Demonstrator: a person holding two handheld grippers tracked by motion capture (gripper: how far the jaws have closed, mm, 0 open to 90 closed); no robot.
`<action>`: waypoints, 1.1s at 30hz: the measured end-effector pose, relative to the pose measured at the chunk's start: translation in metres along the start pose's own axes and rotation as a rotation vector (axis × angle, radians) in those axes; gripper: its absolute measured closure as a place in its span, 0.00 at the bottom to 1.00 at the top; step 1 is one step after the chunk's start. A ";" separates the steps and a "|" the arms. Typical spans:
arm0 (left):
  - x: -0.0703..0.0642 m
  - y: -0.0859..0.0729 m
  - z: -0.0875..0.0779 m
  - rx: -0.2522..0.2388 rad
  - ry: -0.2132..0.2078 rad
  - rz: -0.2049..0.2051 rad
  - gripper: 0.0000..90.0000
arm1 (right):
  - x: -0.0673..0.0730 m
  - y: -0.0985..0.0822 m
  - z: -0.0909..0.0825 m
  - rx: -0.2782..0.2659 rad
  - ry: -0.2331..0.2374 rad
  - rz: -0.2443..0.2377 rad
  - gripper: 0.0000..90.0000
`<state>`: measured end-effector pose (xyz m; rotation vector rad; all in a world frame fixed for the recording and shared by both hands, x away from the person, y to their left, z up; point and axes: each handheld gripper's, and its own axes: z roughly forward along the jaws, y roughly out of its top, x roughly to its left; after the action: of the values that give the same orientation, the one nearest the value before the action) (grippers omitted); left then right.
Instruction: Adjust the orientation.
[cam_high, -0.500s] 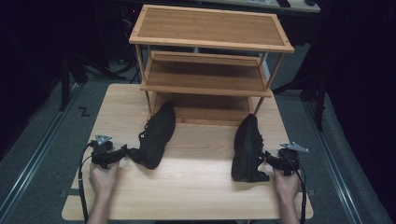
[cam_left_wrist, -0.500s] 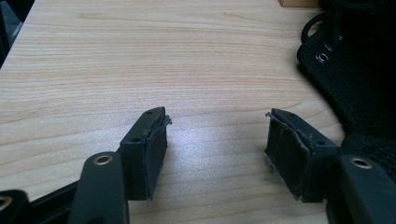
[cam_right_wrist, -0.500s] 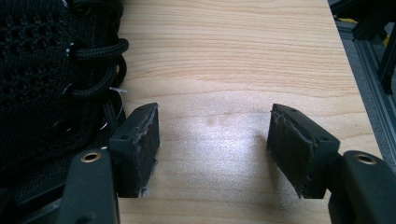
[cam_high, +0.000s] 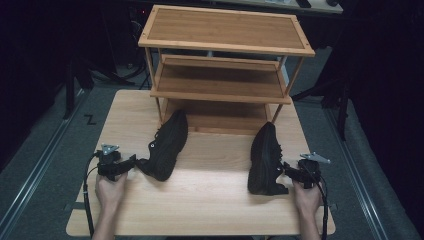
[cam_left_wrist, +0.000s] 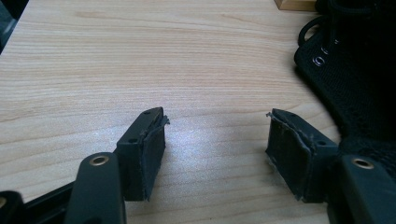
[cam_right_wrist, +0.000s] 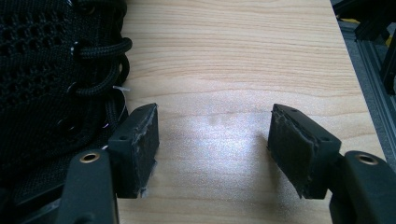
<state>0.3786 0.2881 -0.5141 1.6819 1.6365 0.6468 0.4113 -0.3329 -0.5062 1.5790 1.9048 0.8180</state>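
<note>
Both claws, left claw (cam_left_wrist: 215, 135) and right claw (cam_right_wrist: 212, 135), gape empty beside two black mesh lace-up shoes (cam_high: 167, 146) (cam_high: 265, 159) on the pale wooden surface (cam_high: 210, 200); best to grip each heel collar firmly.

Table (cam_high: 200, 210): pale wood, smooth with slight sheen. Rack (cam_high: 225, 30) at the far edge: warmer varnished wood. Both shoes (cam_high: 167, 145) (cam_high: 264, 157): matt black mesh cloth, corded laces, metal eyelets. Gripper pads (cam_left_wrist: 152, 154): matt black rubbery facing, frayed edges.
</note>
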 end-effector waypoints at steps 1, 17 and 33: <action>0.000 0.000 0.000 0.000 0.000 0.000 0.42 | 0.000 0.000 0.000 0.000 0.000 0.000 0.38; 0.002 0.001 -0.001 0.004 -0.003 -0.012 0.46 | 0.000 0.000 0.000 0.001 0.000 0.004 0.38; -0.007 0.025 -0.014 -0.017 -0.072 0.038 0.47 | 0.001 0.000 0.000 0.001 -0.001 0.005 0.38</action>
<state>0.3833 0.2842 -0.4850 1.7077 1.5487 0.6099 0.4107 -0.3320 -0.5062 1.5854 1.9020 0.8185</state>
